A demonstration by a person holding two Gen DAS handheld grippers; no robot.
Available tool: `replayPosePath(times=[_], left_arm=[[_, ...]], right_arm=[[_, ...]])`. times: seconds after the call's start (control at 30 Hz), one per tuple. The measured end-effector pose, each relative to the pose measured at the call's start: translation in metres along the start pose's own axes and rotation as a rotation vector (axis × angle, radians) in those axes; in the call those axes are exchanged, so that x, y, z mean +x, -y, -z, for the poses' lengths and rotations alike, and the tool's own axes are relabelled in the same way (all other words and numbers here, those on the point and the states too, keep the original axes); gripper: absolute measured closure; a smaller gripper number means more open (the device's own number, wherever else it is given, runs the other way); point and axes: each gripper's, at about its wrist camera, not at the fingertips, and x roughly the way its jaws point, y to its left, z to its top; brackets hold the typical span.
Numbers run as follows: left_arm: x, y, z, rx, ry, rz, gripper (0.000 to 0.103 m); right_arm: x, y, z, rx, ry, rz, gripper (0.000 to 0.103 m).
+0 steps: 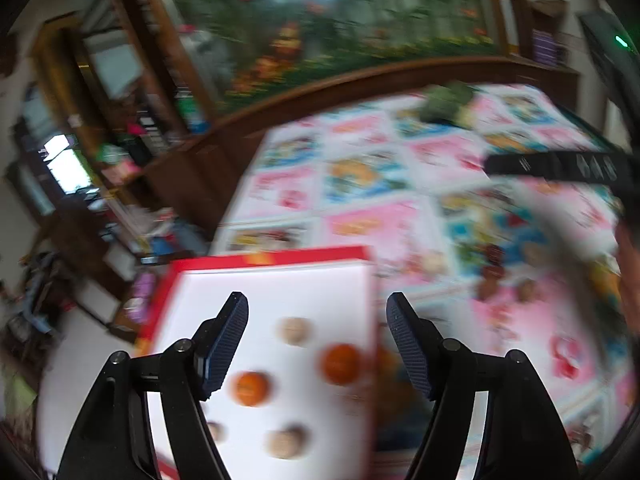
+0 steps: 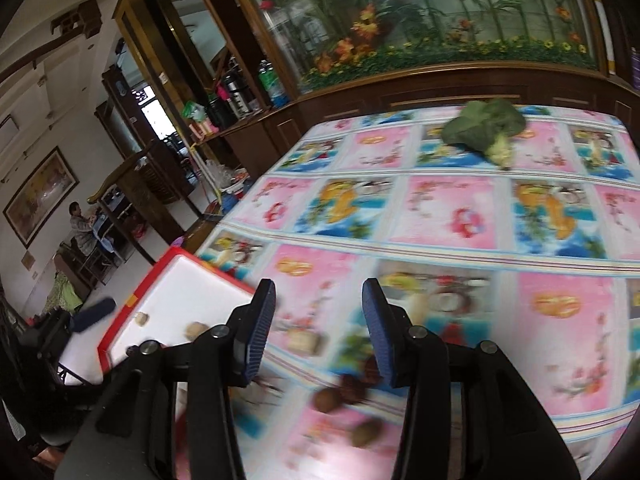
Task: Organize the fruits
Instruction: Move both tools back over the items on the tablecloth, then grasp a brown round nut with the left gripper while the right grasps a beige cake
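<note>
The left gripper (image 1: 318, 344) is held apart and empty above the red-rimmed white tray (image 1: 280, 280), where two orange fruits (image 1: 251, 388) and pale round ones are laid. The right gripper (image 2: 320, 332), likewise apart and empty, is seen right of that tray, over small brown fruits (image 2: 328, 400) on the patterned tablecloth (image 2: 440, 216).

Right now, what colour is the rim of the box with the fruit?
Red, around the white box; clearest in the left wrist view.

Inside the 1 red-rimmed white tray (image 1: 192, 292) sit 2 orange fruits, one (image 1: 251, 388) nearer the left and one (image 1: 341, 363) by the right wall, plus 3 pale brown round fruits: (image 1: 295, 330), (image 1: 286, 442) and a part-hidden one (image 1: 215, 432). Out on the patterned worktop (image 2: 440, 216) lie 2 brown fruits (image 2: 328, 400) (image 2: 366, 433), 1 dark reddish cluster (image 2: 354, 388), too blurred to count, and 1 broccoli head (image 2: 484, 124).
</note>
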Motion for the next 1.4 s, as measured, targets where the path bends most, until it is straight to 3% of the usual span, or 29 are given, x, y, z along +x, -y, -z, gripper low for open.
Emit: replayPosePath(times=[0.17, 0.3, 0.5, 0.7, 0.73, 0.93, 1.07, 1.4], left_arm=[[0.008, 0.041, 0.003, 0.066, -0.037, 0.155, 0.031], [0.012, 0.061, 0.004, 0.067, -0.055, 0.230, 0.031], [0.016, 0.087, 0.011, 0.044, -0.097, 0.377, 0.032], [0.024, 0.102, 0.008, 0.032, -0.122, 0.452, 0.045], [0.027, 0.102, 0.007, 0.026, -0.129, 0.459, 0.052], [0.039, 0.111, 0.006, 0.013, -0.175, 0.477, 0.059], [0.045, 0.115, 0.002, 0.005, -0.185, 0.469, 0.059], [0.060, 0.125, -0.007, 0.010, -0.185, 0.441, 0.066]], right_arm=[[-0.015, 0.053, 0.004, 0.057, -0.053, 0.006, 0.056], [-0.011, 0.075, 0.011, 0.102, -0.130, -0.014, 0.056], [0.014, 0.068, 0.027, 0.097, -0.304, -0.067, 0.056], [0.030, 0.054, 0.039, 0.042, -0.340, 0.006, 0.058], [0.032, 0.053, 0.040, 0.033, -0.343, 0.012, 0.062], [0.038, 0.043, 0.046, -0.070, -0.332, 0.125, 0.078], [0.036, 0.045, 0.045, -0.073, -0.338, 0.135, 0.078], [0.025, 0.069, 0.035, 0.054, -0.316, 0.112, 0.078]])
